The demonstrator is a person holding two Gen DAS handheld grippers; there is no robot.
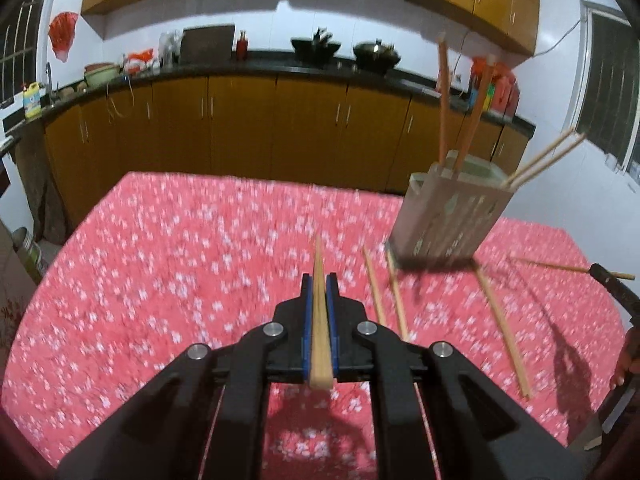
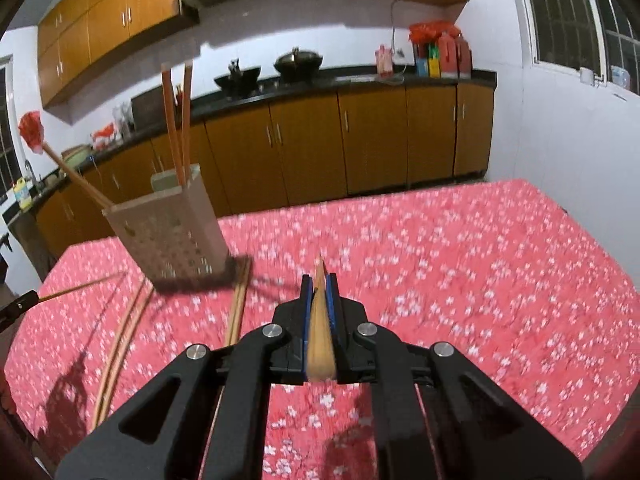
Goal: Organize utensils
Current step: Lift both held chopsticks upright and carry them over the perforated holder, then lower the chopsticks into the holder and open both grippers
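Observation:
My left gripper (image 1: 319, 280) is shut on a light wooden chopstick (image 1: 320, 320) and holds it above the table. My right gripper (image 2: 319, 280) is shut on another wooden chopstick (image 2: 319, 320). A grey perforated utensil holder (image 1: 444, 212) stands ahead and to the right in the left wrist view, and to the left in the right wrist view (image 2: 168, 232). It holds two long orange chopsticks (image 1: 442, 100) and two pale ones (image 1: 544, 156). Several loose chopsticks (image 1: 502, 328) lie on the cloth near the holder; they also show in the right wrist view (image 2: 120, 340).
The table has a red floral cloth (image 1: 180, 260). Behind it run brown kitchen cabinets (image 1: 240, 128) and a dark counter with woks (image 1: 376, 54) and bottles. The other gripper with its chopstick shows at the right edge of the left wrist view (image 1: 612, 284).

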